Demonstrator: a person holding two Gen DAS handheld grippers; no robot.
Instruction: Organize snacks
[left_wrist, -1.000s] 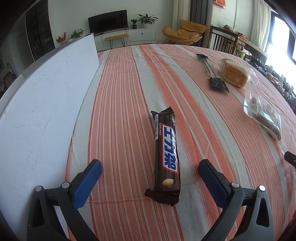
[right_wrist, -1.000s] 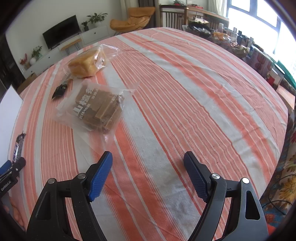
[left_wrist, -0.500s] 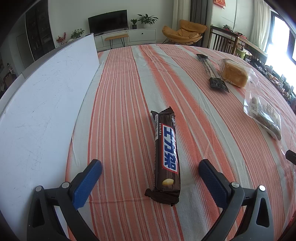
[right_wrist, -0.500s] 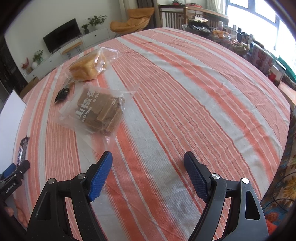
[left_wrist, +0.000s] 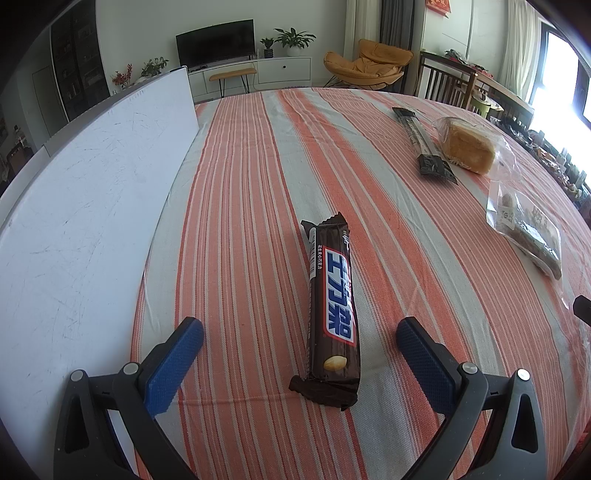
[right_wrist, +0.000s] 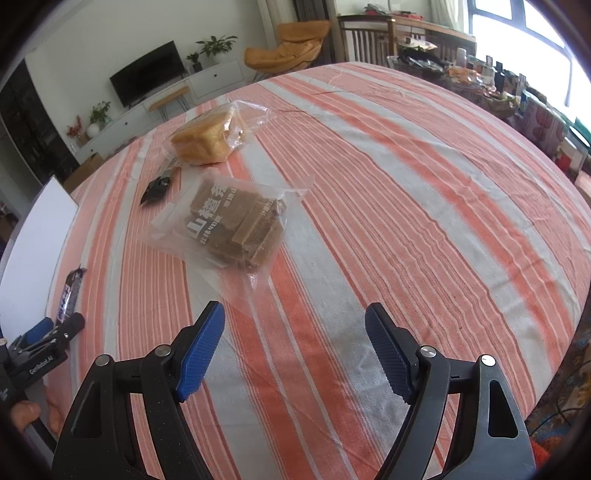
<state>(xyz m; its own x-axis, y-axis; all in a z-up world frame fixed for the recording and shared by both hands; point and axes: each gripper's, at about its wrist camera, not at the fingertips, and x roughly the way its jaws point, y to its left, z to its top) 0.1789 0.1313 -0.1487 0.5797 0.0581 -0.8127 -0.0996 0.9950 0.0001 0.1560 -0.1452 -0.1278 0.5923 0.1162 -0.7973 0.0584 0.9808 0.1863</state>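
left wrist view, nearest first: the left gripper (left_wrist: 300, 345) hangs with its jaws spread wide and nothing pinched, blue pads (left_wrist: 173, 365) on either side of the near end of a brown chocolate bar (left_wrist: 332, 306) without touching it. the bar lies flat on the striped tablecloth (left_wrist: 240, 221), its length running toward 12 o'clock. a white board (left_wrist: 81, 206) lies along the cloth from 9 to 11 o'clock. farther out at 1 o'clock a long dark wrapped stick (left_wrist: 421, 142) lies just beside a bagged bread loaf (left_wrist: 467, 147), and at 3 o'clock sits a clear bag of brown slabs (left_wrist: 528, 229). in the right wrist view the right gripper (right_wrist: 294, 350) is likewise spread and empty above bare cloth, the clear bag of brown slabs (right_wrist: 232, 221) just beyond its left pad at 11 o'clock, the loaf (right_wrist: 207, 138) farther along the same line, the dark stick's end (right_wrist: 157, 190) beside it, and the chocolate bar (right_wrist: 68, 295) far off at 9 o'clock by the other claw. judged from this, the sorting is at its start: nothing is gathered, and both claws are lined up on a first pick. the next move seems to call for the left claw to sink until its pads flank the bar's narrow sides, then close gently, since the wrapper is slick. where the snacks should go is not shown, though the board is a fair guess.
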